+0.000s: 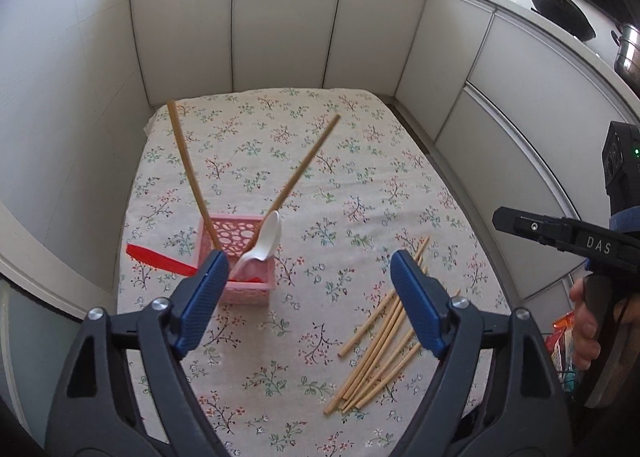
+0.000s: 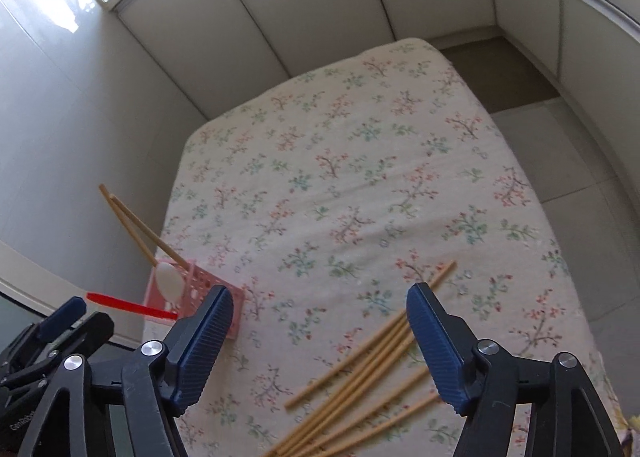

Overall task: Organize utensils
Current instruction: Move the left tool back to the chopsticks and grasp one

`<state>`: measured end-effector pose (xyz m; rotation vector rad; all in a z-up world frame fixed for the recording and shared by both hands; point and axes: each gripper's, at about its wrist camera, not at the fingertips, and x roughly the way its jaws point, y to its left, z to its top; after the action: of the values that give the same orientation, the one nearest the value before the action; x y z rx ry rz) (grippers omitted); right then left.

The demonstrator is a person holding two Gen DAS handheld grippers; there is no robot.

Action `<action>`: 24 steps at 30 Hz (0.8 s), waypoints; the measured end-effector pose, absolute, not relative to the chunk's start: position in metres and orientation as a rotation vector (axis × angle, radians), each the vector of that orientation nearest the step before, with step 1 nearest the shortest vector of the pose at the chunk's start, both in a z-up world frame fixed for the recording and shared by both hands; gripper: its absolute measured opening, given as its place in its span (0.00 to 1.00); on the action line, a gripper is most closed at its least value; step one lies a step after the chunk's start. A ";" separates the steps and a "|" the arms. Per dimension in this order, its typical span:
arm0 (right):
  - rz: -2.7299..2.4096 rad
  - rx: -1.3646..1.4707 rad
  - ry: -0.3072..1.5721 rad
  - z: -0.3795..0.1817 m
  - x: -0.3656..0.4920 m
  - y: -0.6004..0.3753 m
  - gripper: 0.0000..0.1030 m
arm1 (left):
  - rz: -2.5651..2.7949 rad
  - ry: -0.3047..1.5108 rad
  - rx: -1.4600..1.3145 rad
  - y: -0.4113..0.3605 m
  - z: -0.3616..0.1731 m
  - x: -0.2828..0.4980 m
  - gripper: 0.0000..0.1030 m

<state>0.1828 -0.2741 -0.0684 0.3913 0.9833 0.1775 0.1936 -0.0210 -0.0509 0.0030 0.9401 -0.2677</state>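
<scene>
Pink basket [image 1: 244, 257] looks tippy; with left gripper [image 1: 308, 297] and right gripper [image 2: 320, 341] both wide and empty, a clumsy grab below at loose chopsticks [image 2: 360, 389] could scatter them.

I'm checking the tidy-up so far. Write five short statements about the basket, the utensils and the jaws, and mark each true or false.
1. Two chopsticks stand in the pink basket. True.
2. The white spoon lies flat on the tablecloth. False: it leans in the basket.
3. A pile of loose chopsticks lies on the cloth. True.
4. The right gripper clamps a chopstick. False: its jaws are open, with nothing pinched.
5. The left gripper holds the red utensil. False: its jaws are open; the red piece sticks out beside the basket.
</scene>
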 end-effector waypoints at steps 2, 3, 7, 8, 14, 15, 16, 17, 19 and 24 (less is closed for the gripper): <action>0.153 0.374 1.007 -0.076 0.179 -0.283 0.78 | -0.287 0.969 0.019 -0.028 -0.057 0.191 0.81; 0.139 0.367 1.019 -0.080 0.176 -0.289 0.79 | -0.295 0.981 0.029 -0.032 -0.060 0.189 0.81; 0.089 0.363 1.077 -0.098 0.170 -0.310 0.81 | -0.326 1.015 0.076 -0.048 -0.070 0.182 0.81; 0.078 0.367 1.090 -0.101 0.169 -0.314 0.81 | -0.335 1.025 0.087 -0.052 -0.073 0.180 0.81; -0.001 0.369 1.185 -0.130 0.162 -0.337 0.82 | -0.372 1.092 0.131 -0.074 -0.094 0.178 0.81; -0.013 0.369 1.200 -0.135 0.161 -0.339 0.83 | -0.374 1.105 0.138 -0.077 -0.098 0.178 0.81; -0.025 0.368 1.219 -0.140 0.160 -0.341 0.83 | -0.376 1.119 0.145 -0.081 -0.102 0.179 0.81; -0.032 0.367 1.237 -0.145 0.159 -0.343 0.83 | -0.375 1.132 0.154 -0.084 -0.106 0.179 0.81; -0.037 0.368 1.270 -0.154 0.160 -0.346 0.83 | -0.376 1.149 0.173 -0.091 -0.113 0.181 0.81; -0.060 0.364 1.342 -0.173 0.162 -0.351 0.83 | -0.386 1.201 0.194 -0.108 -0.140 0.196 0.81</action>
<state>0.1618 -0.3507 -0.1732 0.3639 1.3423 -0.0600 0.1955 -0.1083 -0.1401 0.1944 1.2011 -0.3857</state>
